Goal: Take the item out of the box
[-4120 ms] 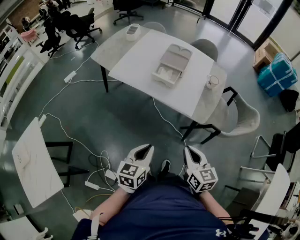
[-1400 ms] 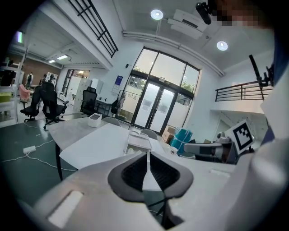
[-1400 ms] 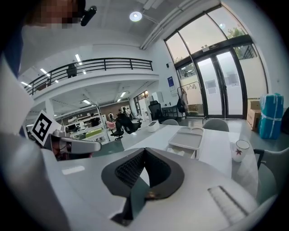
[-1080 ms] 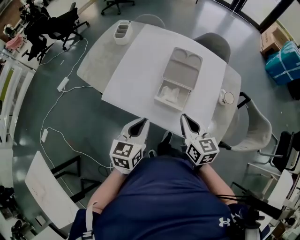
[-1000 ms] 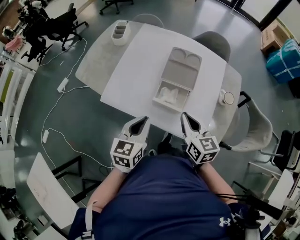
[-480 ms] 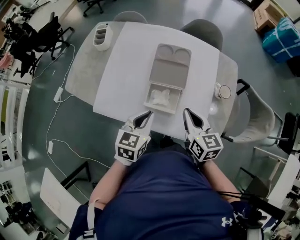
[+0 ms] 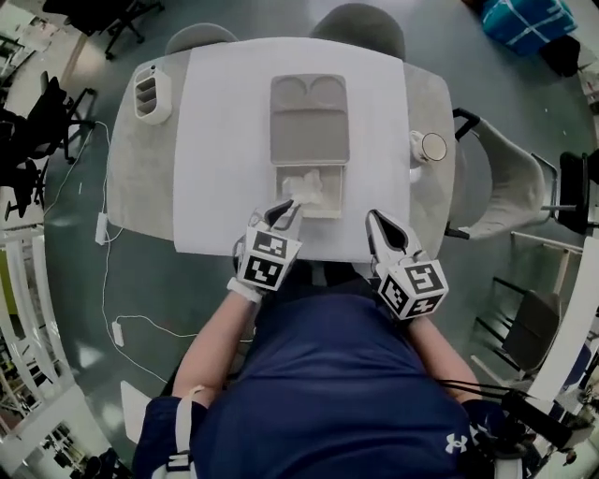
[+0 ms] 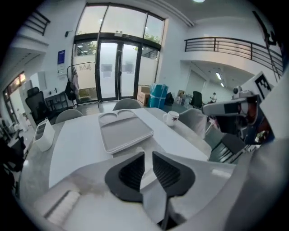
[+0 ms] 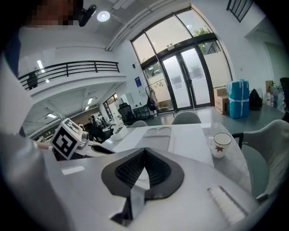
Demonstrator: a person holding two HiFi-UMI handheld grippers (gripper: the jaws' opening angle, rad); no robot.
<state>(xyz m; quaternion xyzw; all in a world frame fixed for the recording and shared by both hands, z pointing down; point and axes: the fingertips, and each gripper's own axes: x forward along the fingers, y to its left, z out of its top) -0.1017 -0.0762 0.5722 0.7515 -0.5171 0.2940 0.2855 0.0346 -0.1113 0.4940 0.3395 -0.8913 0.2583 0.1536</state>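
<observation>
The box (image 7: 339, 195) stands open in the middle of the desk (image 7: 140, 178), on a white sheet (image 7: 220, 140) that covers the middle part of the desk from the far edge to the near edge. Its lid (image 7: 309, 122) lies flat, turned back toward the far edge. The lower part is toward the near edge, and the item (image 7: 304, 184), something white and crumpled, lies inside it. The left gripper (image 7: 284, 208) points down at the near left corner of the box, with its tips at the rim just beside the item; whether they touch the box I cannot tell. In the left gripper view its jaws stand a little apart. They have just been opening, and nothing is between the pads; only a pale surface shows through the gap. The right gripper (image 7: 376, 218) is over the near edge of the desk, to the right of the box and apart from it, and its jaws are closed tip to tip on nothing. A mug (image 7: 431, 147) stands at the right edge of the desk, and a grey organiser (image 7: 150, 92) near the far left corner. Two chairs (image 7: 357, 21) are at the far edge.
</observation>
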